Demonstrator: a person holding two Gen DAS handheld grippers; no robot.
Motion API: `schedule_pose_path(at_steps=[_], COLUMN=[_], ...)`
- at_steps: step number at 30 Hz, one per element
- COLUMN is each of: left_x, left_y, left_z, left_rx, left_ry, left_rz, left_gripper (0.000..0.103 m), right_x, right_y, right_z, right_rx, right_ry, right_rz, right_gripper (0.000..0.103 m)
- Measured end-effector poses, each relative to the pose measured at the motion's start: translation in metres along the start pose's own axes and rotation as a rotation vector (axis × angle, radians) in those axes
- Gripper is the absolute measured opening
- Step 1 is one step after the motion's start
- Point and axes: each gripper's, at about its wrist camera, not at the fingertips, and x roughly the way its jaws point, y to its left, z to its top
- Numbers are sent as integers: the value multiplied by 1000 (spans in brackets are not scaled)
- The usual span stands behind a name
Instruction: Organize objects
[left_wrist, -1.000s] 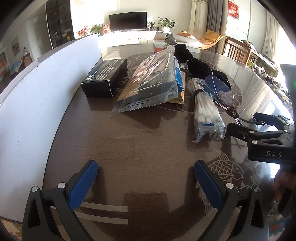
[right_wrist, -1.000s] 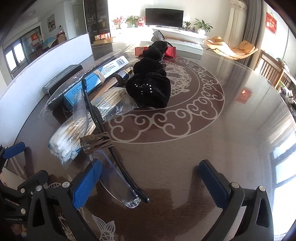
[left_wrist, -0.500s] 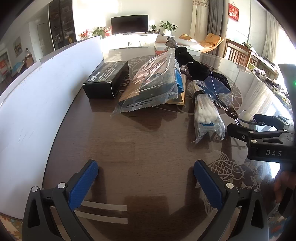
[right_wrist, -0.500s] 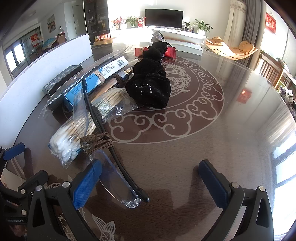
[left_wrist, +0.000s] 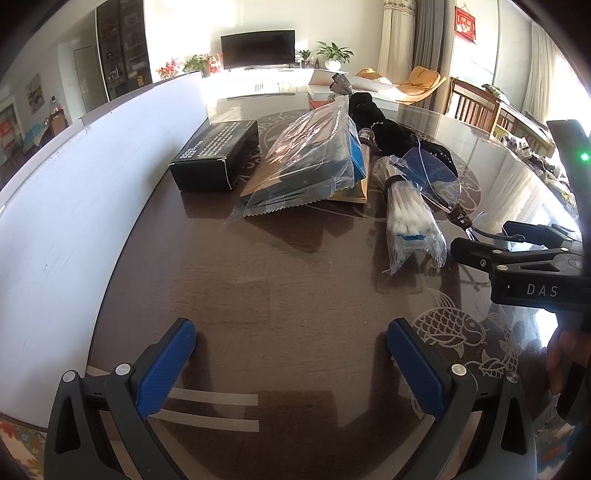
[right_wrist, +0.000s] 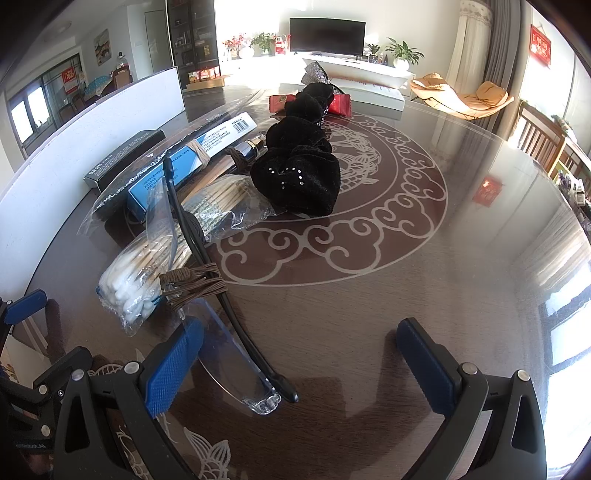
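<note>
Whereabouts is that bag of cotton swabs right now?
In the right wrist view the bag of cotton swabs lies on the table's left side, under the clear safety glasses, just ahead of the right gripper.

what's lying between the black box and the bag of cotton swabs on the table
In the left wrist view, a clear plastic bag holding a blue box lies between the black box and the bag of cotton swabs, resting on a tan packet.

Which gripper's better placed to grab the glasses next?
Right, probably. The right gripper is open with the glasses lying just ahead, by its left finger. The left gripper, also open, faces bare table, with the glasses off to its right.
</note>
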Motion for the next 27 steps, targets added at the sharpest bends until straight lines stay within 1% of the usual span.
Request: schedule_pose_path(at_steps=[12, 27], left_x=[-7, -9], left_y=[4, 4], left_z=[-12, -14], left_rx=[5, 1], left_ry=[-33, -39], left_rz=[-2, 1], left_gripper=[103, 103], right_x=[0, 1], right_y=[0, 0], right_z=[0, 0], right_rx=[0, 0], right_ry=[0, -1], right_rz=[1, 1], right_gripper=[103, 103])
